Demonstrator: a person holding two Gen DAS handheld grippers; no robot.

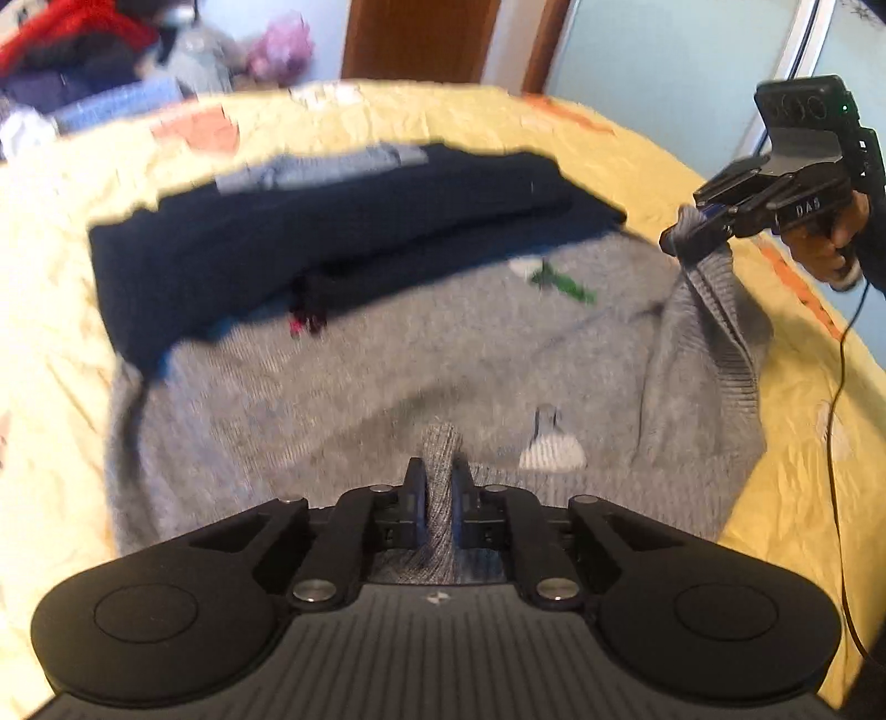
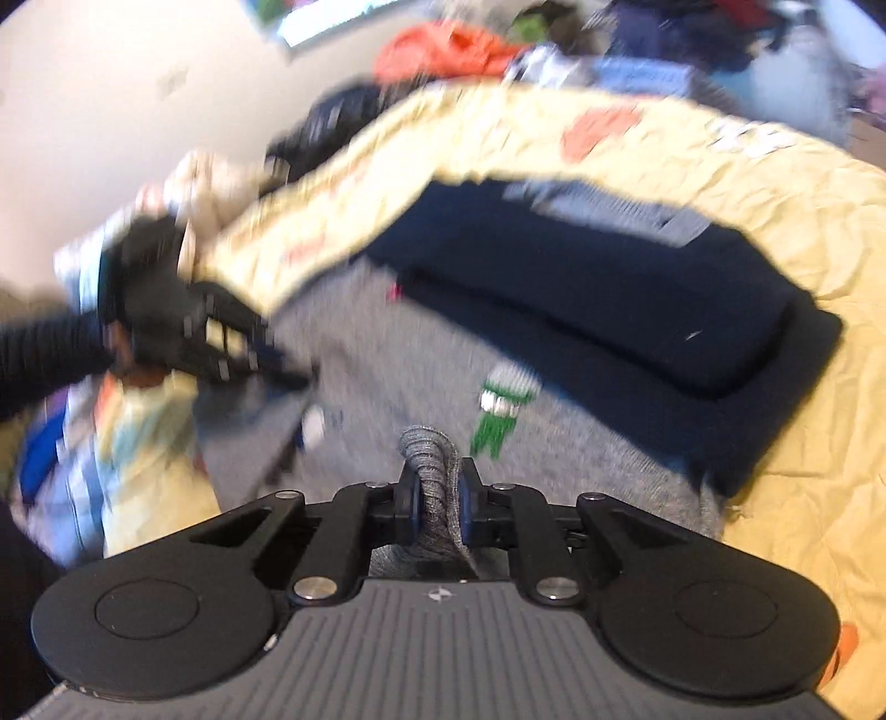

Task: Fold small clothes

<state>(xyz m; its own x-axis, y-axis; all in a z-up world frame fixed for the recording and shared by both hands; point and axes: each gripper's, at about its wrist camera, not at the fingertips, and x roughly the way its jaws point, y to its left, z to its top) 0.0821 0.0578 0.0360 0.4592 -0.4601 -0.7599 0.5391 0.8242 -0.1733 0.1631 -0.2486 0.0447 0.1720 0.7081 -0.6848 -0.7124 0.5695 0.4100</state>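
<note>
A grey knit sweater [image 1: 387,354] with small green and white motifs lies spread on a yellow bedspread [image 1: 803,498]. Its far part is dark navy [image 1: 332,232], folded over. My left gripper [image 1: 439,476] is shut on a bunched fold of the grey knit at the near edge. At the right of the left wrist view, my right gripper [image 1: 686,232], held by a hand, pinches another grey edge and lifts it off the bed. In the right wrist view the right gripper [image 2: 437,487] is shut on a roll of grey knit [image 2: 429,448]; the left gripper [image 2: 288,376] shows blurred at the left.
Heaped clothes [image 1: 83,50] lie beyond the bed's far edge, with a wooden door frame [image 1: 421,39] behind. A black cable [image 1: 836,387] hangs from the right gripper across the bedspread. More loose clothing [image 2: 454,50] sits behind the bed in the right wrist view.
</note>
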